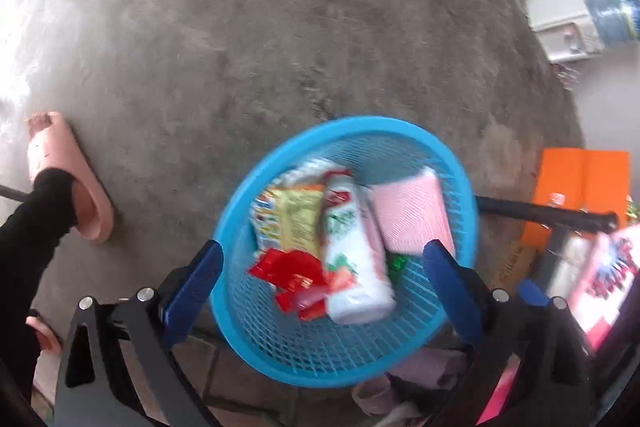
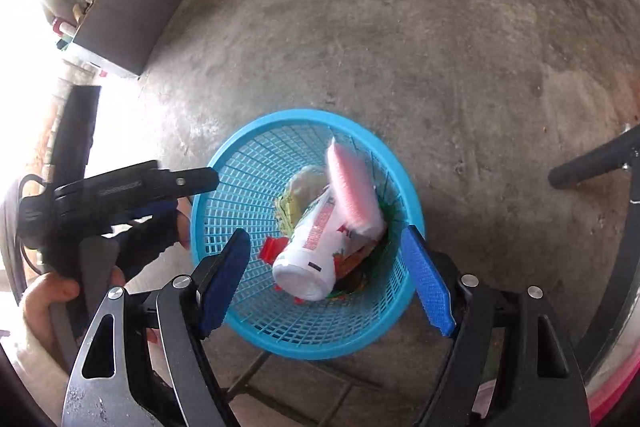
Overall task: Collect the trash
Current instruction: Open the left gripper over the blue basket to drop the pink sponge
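Between my left tool's (image 1: 322,277) blue pads nothing is gripped; its jaws stand wide over the basket (image 1: 448,163). My right tool (image 2: 328,277) hangs likewise spread and empty above the same basket. Inside lie a white bottle (image 1: 352,267), a pink sponge (image 1: 412,211), a yellow wrapper (image 1: 296,223) and a red wrapper (image 1: 292,271). Under the basket is bare concrete floor (image 1: 260,47). At far left, my foot rests in a pink slipper (image 1: 60,163).

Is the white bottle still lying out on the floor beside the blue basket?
No, the white bottle lies inside the blue basket, on top of the wrappers and beside a pink pack.
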`<act>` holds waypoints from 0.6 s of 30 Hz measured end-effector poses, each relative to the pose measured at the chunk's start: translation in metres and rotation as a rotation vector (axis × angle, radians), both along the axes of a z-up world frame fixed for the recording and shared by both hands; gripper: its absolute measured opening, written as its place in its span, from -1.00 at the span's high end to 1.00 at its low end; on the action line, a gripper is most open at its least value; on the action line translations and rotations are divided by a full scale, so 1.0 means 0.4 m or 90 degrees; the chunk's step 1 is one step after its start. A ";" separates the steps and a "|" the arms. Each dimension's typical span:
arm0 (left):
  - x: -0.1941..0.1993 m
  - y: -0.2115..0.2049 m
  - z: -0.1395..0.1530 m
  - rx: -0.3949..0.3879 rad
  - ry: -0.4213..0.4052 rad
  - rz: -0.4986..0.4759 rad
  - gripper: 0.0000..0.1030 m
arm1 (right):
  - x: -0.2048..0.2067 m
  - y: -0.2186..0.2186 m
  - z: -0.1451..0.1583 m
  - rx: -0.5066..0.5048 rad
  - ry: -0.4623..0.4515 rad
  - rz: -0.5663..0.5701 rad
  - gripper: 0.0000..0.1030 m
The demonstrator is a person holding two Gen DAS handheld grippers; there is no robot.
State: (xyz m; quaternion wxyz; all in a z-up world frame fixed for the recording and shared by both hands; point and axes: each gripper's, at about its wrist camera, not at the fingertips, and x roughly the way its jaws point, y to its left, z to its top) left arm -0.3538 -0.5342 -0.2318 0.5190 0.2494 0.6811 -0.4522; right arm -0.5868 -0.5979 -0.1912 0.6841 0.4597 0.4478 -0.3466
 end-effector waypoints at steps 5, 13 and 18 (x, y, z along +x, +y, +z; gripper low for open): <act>-0.019 0.064 0.125 -0.033 -0.021 -0.014 -0.89 | -0.022 0.001 0.023 -0.019 -0.004 -0.042 -0.43; -0.125 0.271 0.356 -0.148 -0.171 0.150 -0.90 | 0.032 0.023 0.101 -0.057 -0.026 0.020 -0.46; -0.192 0.356 0.427 -0.215 -0.223 0.128 -0.89 | 0.039 0.065 0.189 -0.134 -0.018 0.067 -0.47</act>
